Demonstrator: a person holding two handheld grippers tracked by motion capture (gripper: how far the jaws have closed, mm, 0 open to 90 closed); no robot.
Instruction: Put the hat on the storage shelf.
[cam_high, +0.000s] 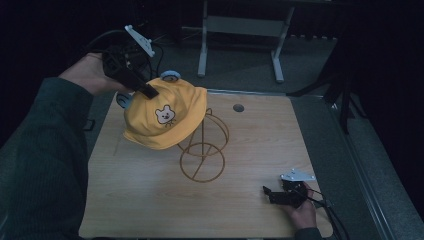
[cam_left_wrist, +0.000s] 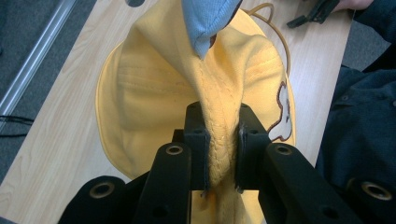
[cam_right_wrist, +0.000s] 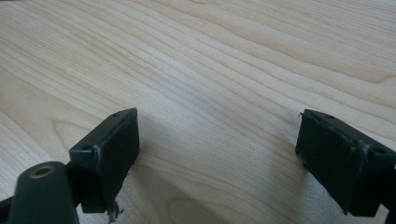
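A dark room surrounds the pale wooden table (cam_high: 150, 200). The left gripper (cam_left_wrist: 219, 140), raised over the table's far-left corner, pinches a fold of the yellow cloth cap with a bear patch (cam_high: 165, 117), draped on a brown wire stand (cam_high: 202, 160) mid-table. The right gripper (cam_high: 272, 194) rests near the table's near-right corner, jaws wide apart

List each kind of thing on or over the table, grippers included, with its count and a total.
Yellow hat: 1
Wire stand: 1
Grippers: 2, the left gripper pinching the hat, the right gripper open over the table
Total: 4
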